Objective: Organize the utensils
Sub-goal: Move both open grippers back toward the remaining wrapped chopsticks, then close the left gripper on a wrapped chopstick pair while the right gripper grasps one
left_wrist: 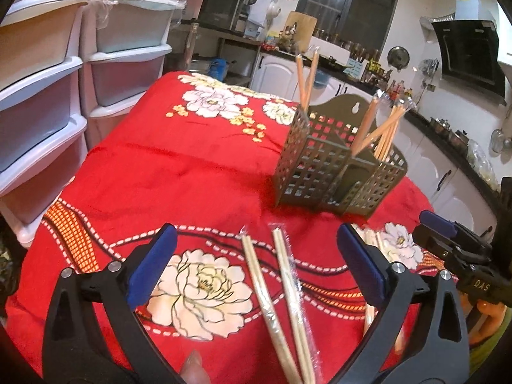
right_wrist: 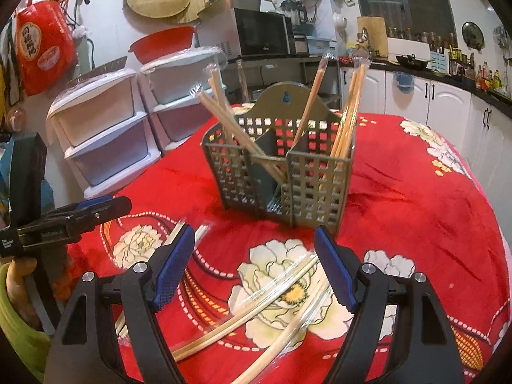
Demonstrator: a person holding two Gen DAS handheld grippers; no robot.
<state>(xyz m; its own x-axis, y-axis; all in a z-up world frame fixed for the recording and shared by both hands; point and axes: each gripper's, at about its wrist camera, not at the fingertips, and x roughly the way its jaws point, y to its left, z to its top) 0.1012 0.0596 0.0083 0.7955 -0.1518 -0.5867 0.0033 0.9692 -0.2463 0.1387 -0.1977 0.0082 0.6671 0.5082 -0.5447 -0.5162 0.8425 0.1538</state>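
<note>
A grey-green lattice utensil holder [left_wrist: 339,160] [right_wrist: 281,166] stands on the red floral tablecloth [left_wrist: 179,166]. Wrapped chopsticks [left_wrist: 305,76] [right_wrist: 348,108] stick up from its compartments. Two more wrapped pairs [left_wrist: 278,291] lie flat on the cloth, between and below the wide-open fingers of my left gripper [left_wrist: 256,236], and the blue pads do not touch them. My right gripper [right_wrist: 254,236] is open too, over other wrapped chopsticks [right_wrist: 272,291] lying across a white flower. Each gripper shows at the edge of the other's view, the right gripper [left_wrist: 438,224] and the left gripper [right_wrist: 105,206].
White plastic drawer units [left_wrist: 41,102] [right_wrist: 105,134] stand close by the table's left side. Kitchen cabinets and a dark counter [left_wrist: 448,160] run behind and to the right. A microwave [right_wrist: 259,32] sits on a shelf behind. A person's hand in a green sleeve [right_wrist: 19,304] holds the left gripper.
</note>
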